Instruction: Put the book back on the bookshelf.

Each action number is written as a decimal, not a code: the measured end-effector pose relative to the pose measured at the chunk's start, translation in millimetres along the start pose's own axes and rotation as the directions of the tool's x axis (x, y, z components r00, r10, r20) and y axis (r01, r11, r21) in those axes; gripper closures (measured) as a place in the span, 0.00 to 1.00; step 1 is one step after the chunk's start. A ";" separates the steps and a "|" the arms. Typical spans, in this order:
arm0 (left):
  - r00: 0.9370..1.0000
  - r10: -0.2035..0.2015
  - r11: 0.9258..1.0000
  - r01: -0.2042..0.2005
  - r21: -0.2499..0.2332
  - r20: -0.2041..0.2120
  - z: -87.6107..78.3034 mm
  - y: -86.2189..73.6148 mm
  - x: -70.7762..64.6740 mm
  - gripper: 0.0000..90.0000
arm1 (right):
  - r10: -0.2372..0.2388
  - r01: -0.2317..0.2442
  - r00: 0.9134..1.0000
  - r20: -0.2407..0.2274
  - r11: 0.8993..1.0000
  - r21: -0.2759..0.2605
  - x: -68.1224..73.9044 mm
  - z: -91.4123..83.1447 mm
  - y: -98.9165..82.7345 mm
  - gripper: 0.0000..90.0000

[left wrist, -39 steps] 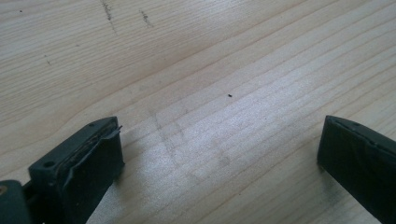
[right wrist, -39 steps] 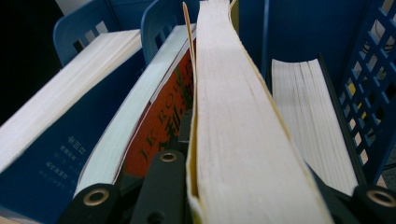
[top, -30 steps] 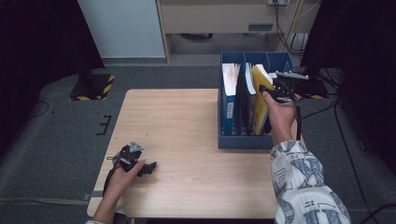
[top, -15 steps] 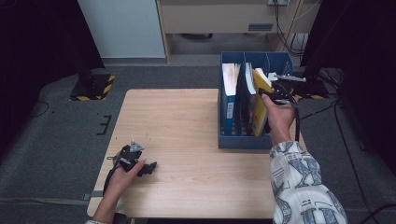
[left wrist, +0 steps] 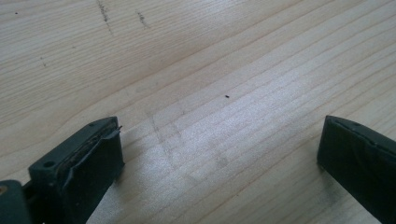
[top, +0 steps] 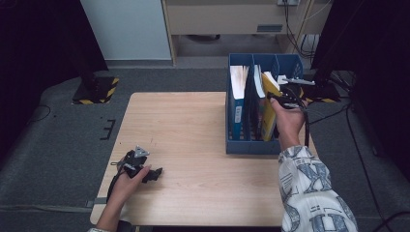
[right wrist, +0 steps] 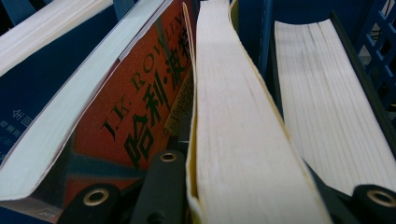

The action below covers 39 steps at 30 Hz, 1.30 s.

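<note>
While the left gripper (top: pixel 153 174) rests low on the wooden table (top: pixel 193 130), its two black jaws stand wide apart with nothing but bare wood between them. A hand (top: pixel 126 180) holds it near the table's front left corner, and its jaws point toward the middle of the table. Far off to that gripper's right stands the blue file box (top: pixel 251 145).

At the box, the right gripper (top: pixel 276 98) is clamped on the yellow book (top: pixel 269 113). This book stands on its edge inside the box and leans a little. In the right gripper view, the pale pages of the yellow book (right wrist: pixel 233 116) rise straight up between the two jaws, which press on its covers from both sides. Just left of that gripper leans an orange book (right wrist: pixel 135 107) with dark letters on its cover. Just right of it, past a blue wall of the box, stands another book (right wrist: pixel 327 102) with cream pages.
</note>
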<state>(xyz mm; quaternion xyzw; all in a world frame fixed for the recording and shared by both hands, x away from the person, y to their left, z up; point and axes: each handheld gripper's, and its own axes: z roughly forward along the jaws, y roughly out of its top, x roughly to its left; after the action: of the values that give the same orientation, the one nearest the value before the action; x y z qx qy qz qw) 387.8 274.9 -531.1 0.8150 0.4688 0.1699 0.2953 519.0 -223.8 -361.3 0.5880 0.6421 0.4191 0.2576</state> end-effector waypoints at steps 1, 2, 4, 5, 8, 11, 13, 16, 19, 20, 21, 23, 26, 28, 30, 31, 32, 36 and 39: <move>1.000 0.000 1.000 0.000 0.000 0.000 0.0 0.0 0.0 0.00 | 0.000 0.000 1.000 0.001 1.000 0.003 0.4 0.4 -0.1 0.83; 1.000 0.000 1.000 0.000 0.000 0.000 0.0 0.0 0.0 0.00 | -0.005 0.005 1.000 0.002 1.000 0.002 0.4 0.8 -0.3 0.83; 1.000 0.000 1.000 0.000 0.000 0.000 0.0 0.0 0.0 0.00 | -0.010 0.010 1.000 0.000 1.000 0.006 0.7 1.7 -0.7 0.83; 1.000 0.000 1.000 0.000 0.000 0.000 0.0 0.0 -0.1 0.00 | -0.009 0.009 1.000 0.002 1.000 0.009 0.9 2.0 -0.9 0.83; 1.000 0.001 1.000 -0.001 -0.001 0.001 0.1 0.1 -0.2 0.00 | -0.008 0.008 1.000 0.005 1.000 0.014 1.1 3.1 -1.7 0.83; 1.000 0.002 1.000 -0.002 -0.001 0.002 0.3 0.2 -0.4 0.00 | -0.014 0.014 1.000 0.006 1.000 0.018 1.8 3.1 -1.8 0.83; 1.000 0.002 1.000 -0.002 -0.002 0.002 0.3 0.2 -0.5 0.00 | -0.015 0.014 1.000 0.006 1.000 0.021 1.9 3.3 -1.8 0.83; 1.000 0.002 1.000 -0.002 -0.001 0.002 0.3 0.2 -0.5 0.00 | -0.015 0.015 1.000 0.006 1.000 0.023 2.0 3.4 -1.7 0.83; 1.000 0.002 1.000 -0.002 -0.001 0.002 0.3 0.2 -0.5 0.00 | -0.016 0.016 1.000 0.004 1.000 0.023 1.9 3.3 -1.7 0.83; 1.000 0.002 1.000 -0.002 -0.002 0.002 0.3 0.2 -0.5 0.00 | -0.017 0.017 1.000 0.003 0.999 0.027 1.9 3.3 -1.6 0.83; 1.000 0.002 1.000 -0.002 -0.002 0.002 0.3 0.2 -0.5 0.00 | -0.017 0.017 1.000 0.003 0.999 0.027 1.9 3.3 -1.6 0.83; 1.000 0.002 1.000 -0.002 -0.002 0.002 0.3 0.2 -0.6 0.00 | -0.018 0.018 1.000 0.005 0.999 0.032 2.2 3.0 -1.6 0.83; 1.000 0.003 1.000 -0.003 -0.002 0.002 0.3 0.2 -0.7 0.00 | -0.022 0.022 1.000 0.006 0.999 0.036 2.6 3.0 -1.5 0.83; 1.000 0.003 1.000 -0.003 -0.002 0.002 0.3 0.2 -0.7 0.00 | -0.021 0.021 1.000 0.006 0.999 0.038 2.6 3.0 -1.3 0.83; 1.000 0.005 1.000 -0.005 -0.002 0.003 0.3 0.2 -0.8 0.00 | -0.022 0.022 1.000 0.006 0.999 0.040 2.2 2.9 -1.2 0.83; 1.000 0.005 1.000 -0.005 -0.002 0.003 0.3 0.2 -0.8 0.00 | -0.022 0.022 1.000 0.006 0.999 0.040 2.2 2.9 -1.2 0.83; 1.000 0.004 1.000 -0.004 -0.002 0.003 0.4 0.2 -0.8 0.00 | -0.023 0.023 1.000 0.007 0.999 0.040 2.2 3.0 -1.2 0.82; 1.000 0.005 1.000 -0.005 -0.002 0.003 0.3 0.2 -0.8 0.00 | -0.022 0.022 1.000 0.010 0.999 0.046 3.2 3.1 -0.9 0.81; 1.000 0.005 1.000 -0.005 -0.002 0.003 0.3 0.2 -0.8 0.00 | -0.025 0.024 1.000 0.014 0.999 0.040 3.4 2.2 0.0 0.81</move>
<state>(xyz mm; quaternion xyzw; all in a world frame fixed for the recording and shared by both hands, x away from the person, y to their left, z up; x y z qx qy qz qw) 387.7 274.0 -531.3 0.8160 0.4664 0.1698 0.2963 520.2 -219.9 -361.9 0.5882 0.6556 0.3987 0.2555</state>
